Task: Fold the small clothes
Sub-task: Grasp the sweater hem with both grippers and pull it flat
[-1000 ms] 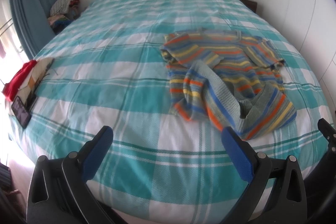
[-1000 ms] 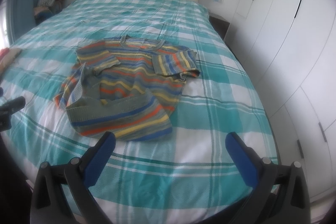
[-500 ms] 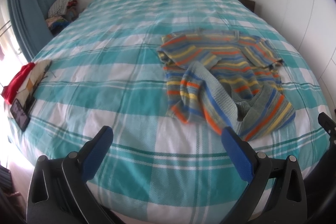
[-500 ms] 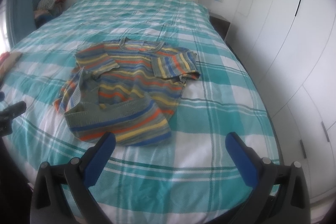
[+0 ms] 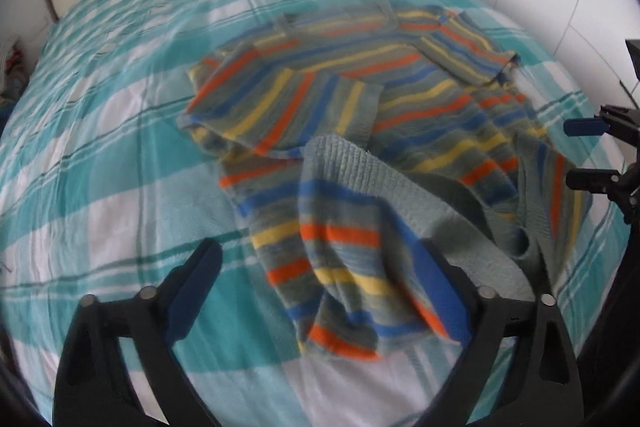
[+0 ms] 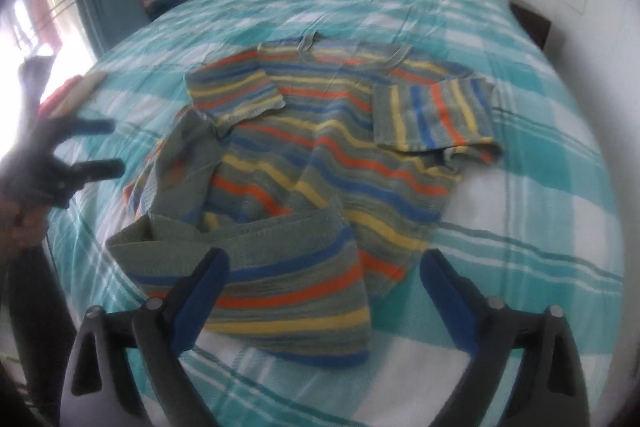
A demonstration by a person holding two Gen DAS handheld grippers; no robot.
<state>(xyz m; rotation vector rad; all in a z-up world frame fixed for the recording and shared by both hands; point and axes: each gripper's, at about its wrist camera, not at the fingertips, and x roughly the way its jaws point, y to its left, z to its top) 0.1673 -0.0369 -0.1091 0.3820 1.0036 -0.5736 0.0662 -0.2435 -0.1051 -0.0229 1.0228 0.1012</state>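
Your left tongs [image 5: 316,291] sit at the bottom of the left wrist view. Their jaws have just been closing a little, but they are wide apart and hold nothing. The near flap of the striped sweater [image 5: 360,147] lies between the two blue pads, and the pads do not press on it. The sweater lies on the bed [image 5: 100,187], a bit to the right of the middle of that frame, rumpled and partly turned over on itself. Its hem is flipped up, so you see the plain grey-green inside.

Your right tongs [image 6: 324,295] sit at the bottom of the right wrist view. Their jaws have just been closing a little too. They are wide apart and empty, just above the near hem of the sweater. In that view the sweater fills the middle of the frame, with one short sleeve folded in at the right and the neck at the top.

The sweater looks soft, light and floppy. It will sag and bunch up if you lift it by one spot. I think it will not slip, as the knit is rough. Take hold of the thick ribbed hem, one corner in each tongs, and pull it flat first.
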